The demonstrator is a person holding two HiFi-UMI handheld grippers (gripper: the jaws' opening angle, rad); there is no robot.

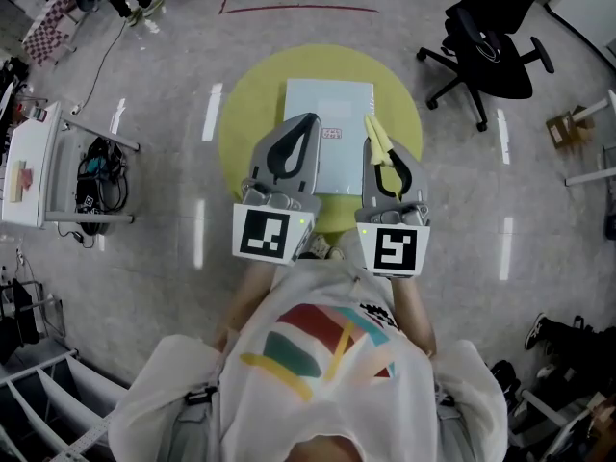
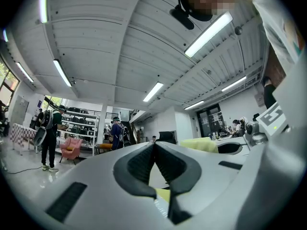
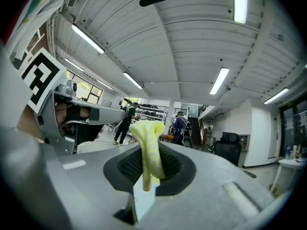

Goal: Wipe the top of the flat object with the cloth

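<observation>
A pale flat rectangular object (image 1: 332,114) lies on a round yellow table (image 1: 250,104) below me. My left gripper (image 1: 310,117) hovers over its left part, jaws shut with nothing between them (image 2: 154,145). My right gripper (image 1: 370,123) hangs over the object's right edge, shut on a yellow cloth (image 1: 378,141). In the right gripper view the cloth (image 3: 148,150) is pinched between the jaws and sticks out past the tips. Both grippers point roughly level, so their own views show the room and ceiling, not the table.
A black office chair (image 1: 491,41) stands on the floor at the far right. A white side table (image 1: 34,162) with cables beside it is at the left. People (image 2: 50,138) stand by shelving in the distance.
</observation>
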